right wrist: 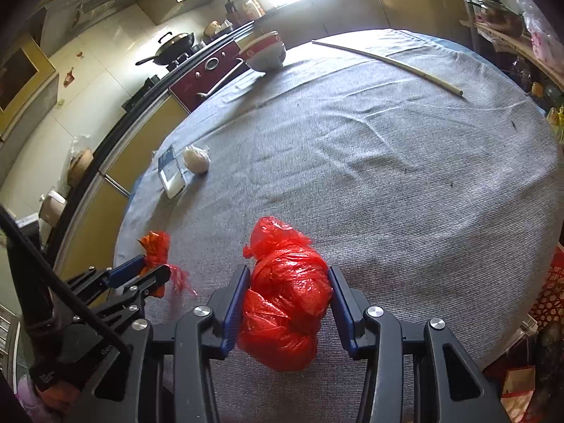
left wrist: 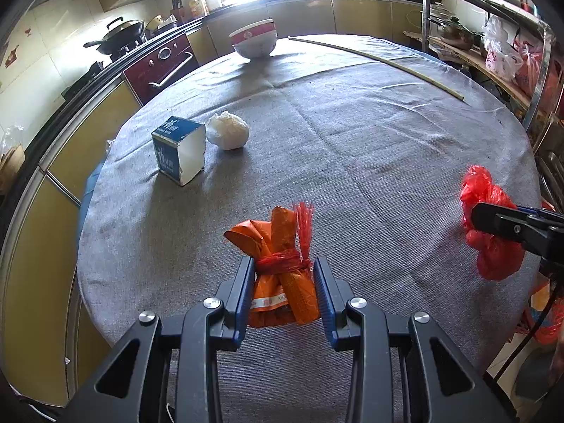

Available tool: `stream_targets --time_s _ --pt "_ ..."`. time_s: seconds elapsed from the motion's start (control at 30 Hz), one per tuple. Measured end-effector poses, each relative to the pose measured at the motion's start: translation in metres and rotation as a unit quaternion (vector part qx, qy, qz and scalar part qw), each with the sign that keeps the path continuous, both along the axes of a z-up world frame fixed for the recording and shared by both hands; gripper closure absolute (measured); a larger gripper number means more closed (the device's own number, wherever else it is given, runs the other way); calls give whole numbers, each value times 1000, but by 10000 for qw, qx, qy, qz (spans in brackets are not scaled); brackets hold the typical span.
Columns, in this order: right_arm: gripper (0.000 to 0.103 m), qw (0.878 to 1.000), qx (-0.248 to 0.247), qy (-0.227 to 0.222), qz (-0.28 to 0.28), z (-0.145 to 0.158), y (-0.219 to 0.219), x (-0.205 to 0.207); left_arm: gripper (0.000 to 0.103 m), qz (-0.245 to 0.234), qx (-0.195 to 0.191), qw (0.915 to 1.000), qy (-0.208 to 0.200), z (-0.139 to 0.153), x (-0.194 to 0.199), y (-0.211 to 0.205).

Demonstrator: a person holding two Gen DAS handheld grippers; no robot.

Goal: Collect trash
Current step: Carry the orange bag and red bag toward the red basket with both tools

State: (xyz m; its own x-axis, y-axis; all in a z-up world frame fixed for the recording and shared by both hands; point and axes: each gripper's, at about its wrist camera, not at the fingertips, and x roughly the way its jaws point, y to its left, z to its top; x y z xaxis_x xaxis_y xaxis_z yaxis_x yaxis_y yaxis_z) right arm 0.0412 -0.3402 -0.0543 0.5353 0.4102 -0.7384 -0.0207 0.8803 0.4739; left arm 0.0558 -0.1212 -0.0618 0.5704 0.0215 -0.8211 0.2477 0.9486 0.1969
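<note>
My left gripper [left wrist: 284, 264] is shut on an orange wrapper bundle [left wrist: 282, 246] tied with a red plastic strip, just over the grey tablecloth [left wrist: 352, 158]. In the right wrist view that bundle [right wrist: 155, 246] shows at the lower left in the left gripper [right wrist: 155, 271]. My right gripper [right wrist: 289, 275] is shut on a crumpled red plastic bag [right wrist: 287, 296], its blue pads pressing both sides. From the left wrist view the red bag [left wrist: 490, 225] sits at the right edge with one right finger [left wrist: 493, 216] across it. A blue and white carton [left wrist: 179, 149] and a white crumpled wad [left wrist: 228, 130] lie farther back on the left.
Stacked red and white bowls [left wrist: 254, 40] stand at the table's far edge. A long thin stick [left wrist: 377, 60] lies across the far right. Kitchen counters with a wok [left wrist: 121, 33] curve around the left. A metal shelf rack [left wrist: 493, 53] stands at the right.
</note>
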Motion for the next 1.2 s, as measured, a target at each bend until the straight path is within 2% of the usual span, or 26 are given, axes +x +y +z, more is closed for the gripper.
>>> stream_targets --time_s 1.2 --pt "55 9972 156 -214 -700 19 -68 -52 67 -796 200 9956 -450 38 -16 -73"
